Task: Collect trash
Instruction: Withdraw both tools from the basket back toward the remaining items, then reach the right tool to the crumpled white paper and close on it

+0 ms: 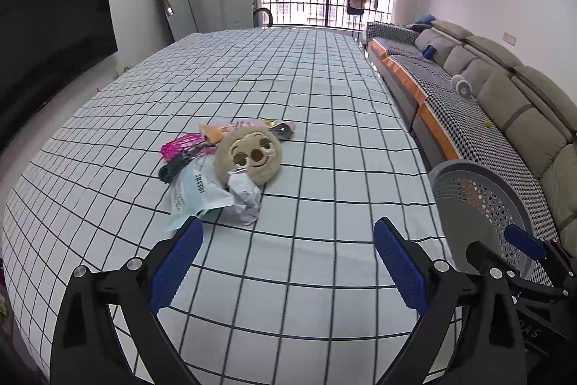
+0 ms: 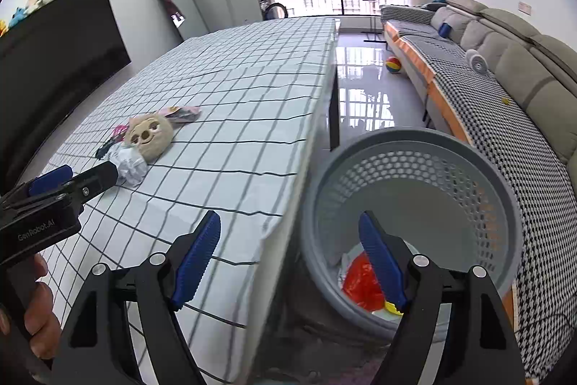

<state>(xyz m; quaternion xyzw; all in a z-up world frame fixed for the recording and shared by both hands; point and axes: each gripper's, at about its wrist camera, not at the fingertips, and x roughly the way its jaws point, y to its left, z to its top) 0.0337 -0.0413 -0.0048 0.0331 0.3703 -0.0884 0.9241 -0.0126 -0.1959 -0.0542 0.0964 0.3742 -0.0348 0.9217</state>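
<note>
A small heap lies on the checked tablecloth: a crumpled white paper ball, a pale blue plastic wrapper, a pink wrapper, a pink mesh item and a round beige plush face. My left gripper is open just short of the heap, with its left pad near the wrapper and nothing between the jaws. My right gripper is open and empty at the table's edge, beside a grey perforated basket that holds red and white trash.
A grey sofa with a houndstooth cover runs along the right, with glossy floor and a coloured ball between it and the table. A black TV stands on the left. A hand holds the left gripper's handle.
</note>
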